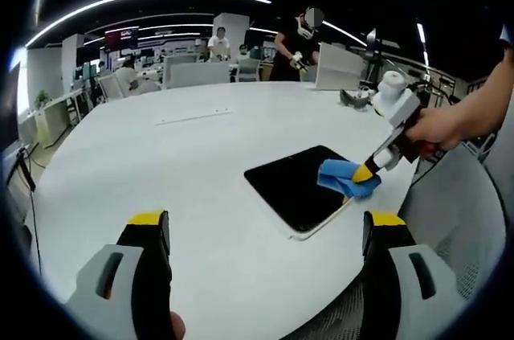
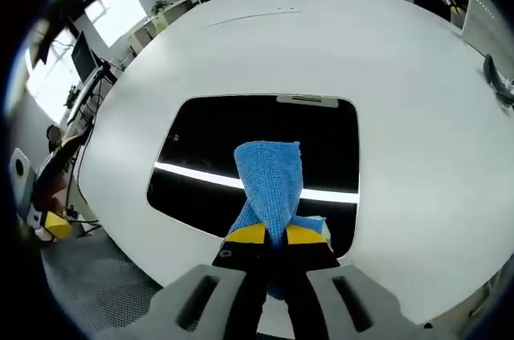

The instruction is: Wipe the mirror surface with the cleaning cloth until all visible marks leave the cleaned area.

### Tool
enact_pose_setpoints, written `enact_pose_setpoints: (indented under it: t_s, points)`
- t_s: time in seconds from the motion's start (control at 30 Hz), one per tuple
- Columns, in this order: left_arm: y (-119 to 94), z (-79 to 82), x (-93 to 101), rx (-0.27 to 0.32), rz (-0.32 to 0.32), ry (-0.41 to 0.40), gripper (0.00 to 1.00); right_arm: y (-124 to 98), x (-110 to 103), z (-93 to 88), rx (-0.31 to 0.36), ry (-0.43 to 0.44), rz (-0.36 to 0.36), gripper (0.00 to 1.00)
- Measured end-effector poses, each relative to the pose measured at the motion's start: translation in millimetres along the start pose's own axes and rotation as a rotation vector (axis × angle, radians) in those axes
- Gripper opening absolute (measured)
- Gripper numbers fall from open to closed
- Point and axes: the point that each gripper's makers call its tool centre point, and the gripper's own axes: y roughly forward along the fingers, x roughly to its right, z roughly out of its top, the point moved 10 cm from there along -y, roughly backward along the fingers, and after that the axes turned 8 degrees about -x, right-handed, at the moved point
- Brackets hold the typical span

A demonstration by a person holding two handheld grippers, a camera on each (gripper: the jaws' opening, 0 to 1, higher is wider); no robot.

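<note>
Right gripper view: the right gripper point(image 2: 275, 234), rising from the bottom centre of the frame, has its yellow-tipped jaws closed tight on a blue cloth point(image 2: 271, 173), whose free end stands up over the dark mirror point(image 2: 209, 151) at the middle of the picture. The mirror lies flat on a round white table point(image 2: 401, 75), and its nearer edge sits close to the table rim at the lower part of the frame, with floor and a chair base beyond at the lower left. A bright ceiling reflection crosses the glass, so any marks cannot be told apart from glare. Left gripper view: the left gripper point(image 1: 267, 231) is at the bottom of the frame with its jaws standing wide apart and holding nothing, well clear of the mirror, which shows at centre right with the cloth on its right-hand corner. A person's hand point(image 1: 438, 125) carries the other tool at the right. Likely faults, as a judgement: the mirror is not steadied by anything, so a hard stroke toward the rim could slide it off the table; the cloth is bunched, so little of it may meet the glass and streaks could remain; pressing too steeply could put a jaw tip on the surface. Open room is ample across the bare tabletop toward the upper left of both frames, and a thin strip lies there. People work at desks far behind.
</note>
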Motion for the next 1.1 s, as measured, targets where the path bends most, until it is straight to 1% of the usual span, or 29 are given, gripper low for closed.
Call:
enact_pose_setpoints:
  t_s: [0.4,0.5,0.63,0.77,0.83,0.93,1.1]
  points:
    - [-6,7.0,-3.6,0.049,-0.015,-0.024,0.99,-3,-4,-10.2,-0.013,-0.007,0.01,0.01]
    - [-6,6.1,-3.1,0.043,-0.017,-0.019,0.99,-3,-3,-11.0,-0.01,-0.002,0.012,0.01]
    - [-7,3.3,-1.8,0.023,-0.015,-0.011,0.99,-4,-4,-12.5,-0.023,0.024,0.025,0.01]
    - [-8,1.8,0.2,0.027,-0.01,-0.022,0.99,-4,-5,-15.2,-0.015,0.013,0.022,0.0]
    - [-8,1.8,1.7,0.031,-0.011,-0.021,0.99,-3,-6,-16.9,-0.033,0.014,0.031,0.0]
    - [-6,1.8,3.8,0.034,-0.015,-0.027,0.99,-3,-6,-17.2,-0.021,0.006,0.03,0.0]
    - [-5,1.8,5.9,0.032,-0.017,-0.025,0.99,-4,-3,-14.9,-0.026,0.017,0.044,0.0]
